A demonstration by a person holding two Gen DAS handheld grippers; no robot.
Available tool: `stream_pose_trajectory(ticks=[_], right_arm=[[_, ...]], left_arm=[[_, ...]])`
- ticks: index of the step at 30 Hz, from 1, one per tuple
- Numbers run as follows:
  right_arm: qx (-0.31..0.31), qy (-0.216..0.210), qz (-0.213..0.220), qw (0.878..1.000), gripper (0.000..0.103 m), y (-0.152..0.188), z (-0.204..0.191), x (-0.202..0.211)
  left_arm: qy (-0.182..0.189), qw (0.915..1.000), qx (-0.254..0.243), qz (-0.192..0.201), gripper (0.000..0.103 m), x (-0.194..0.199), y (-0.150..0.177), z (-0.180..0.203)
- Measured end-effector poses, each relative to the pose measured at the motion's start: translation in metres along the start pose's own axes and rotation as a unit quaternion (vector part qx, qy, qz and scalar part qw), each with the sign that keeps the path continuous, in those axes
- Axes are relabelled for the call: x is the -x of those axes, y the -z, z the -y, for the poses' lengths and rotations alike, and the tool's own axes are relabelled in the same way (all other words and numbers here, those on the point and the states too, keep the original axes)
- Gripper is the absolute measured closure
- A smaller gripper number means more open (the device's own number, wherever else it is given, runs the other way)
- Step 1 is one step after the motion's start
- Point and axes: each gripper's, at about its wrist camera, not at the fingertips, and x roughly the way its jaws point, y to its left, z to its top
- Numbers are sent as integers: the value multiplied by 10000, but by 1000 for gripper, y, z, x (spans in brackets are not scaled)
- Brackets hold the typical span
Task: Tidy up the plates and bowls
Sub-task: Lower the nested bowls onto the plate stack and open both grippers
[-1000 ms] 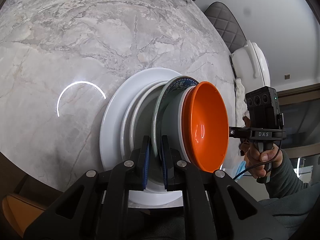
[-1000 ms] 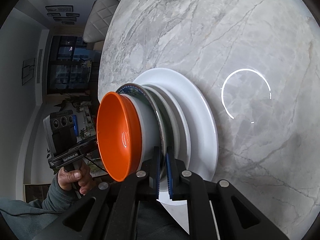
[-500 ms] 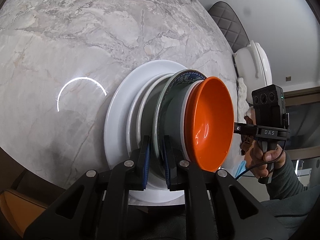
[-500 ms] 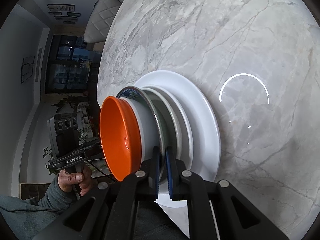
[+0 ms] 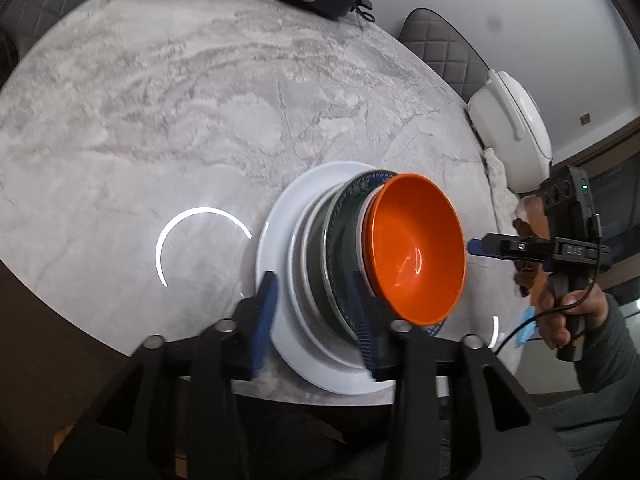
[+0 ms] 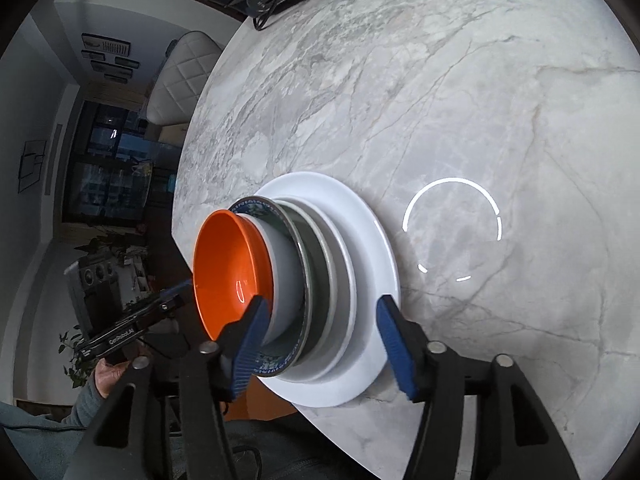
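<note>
Left wrist view: stack sits on the marble tabletop (image 5: 200,100) near its edge, big white plate (image 5: 276,240) at the bottom, orange bowl (image 5: 416,248) on top.
Left claw (image 5: 316,320): jaws opening, pads off the stack, nothing gripped.
Right wrist view: same white plate (image 6: 360,216), patterned plate (image 6: 256,208), orange bowl (image 6: 228,268).
Right claw (image 6: 324,344): also opening, straddling the rims, let go.

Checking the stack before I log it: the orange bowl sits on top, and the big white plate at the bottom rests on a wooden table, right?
Not quite. The table is grey-veined marble, not wood, as the right wrist view shows. The orange bowl is on top and the white plate at the bottom.
</note>
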Motion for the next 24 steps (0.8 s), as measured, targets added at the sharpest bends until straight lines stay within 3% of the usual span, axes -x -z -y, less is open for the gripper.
stream_pose_trajectory(ticks=[1,2,7,10,16,18,22,24], right_arm=[[7,128,63,9999,26,3,-3,4],[9,237,122,9996,20,7,-6,7],[123,715,549,9959,6,29,-25,25],[335,1007,1046,9888,2,47,-42,40],[476,980,1957,9746,0,94,-67,79],[544,997,2216,9685,0,109,-76,92],[650,800,2814,9540,0,134,-97,122],[719,726,3192,9422,0,146,-107,138]], left_arm=[[-158,9997,-101,167,30,6,0,6],[-320,9987,-196,343,26,12,0,13],[-752,9947,-229,655,26,31,6,45],[-563,9923,-173,1088,26,56,14,68],[-641,9676,-562,2378,26,133,41,136],[-426,9664,-488,2487,26,149,54,150],[617,9694,-355,2351,26,166,79,165],[839,9689,-493,2277,26,174,87,178]])
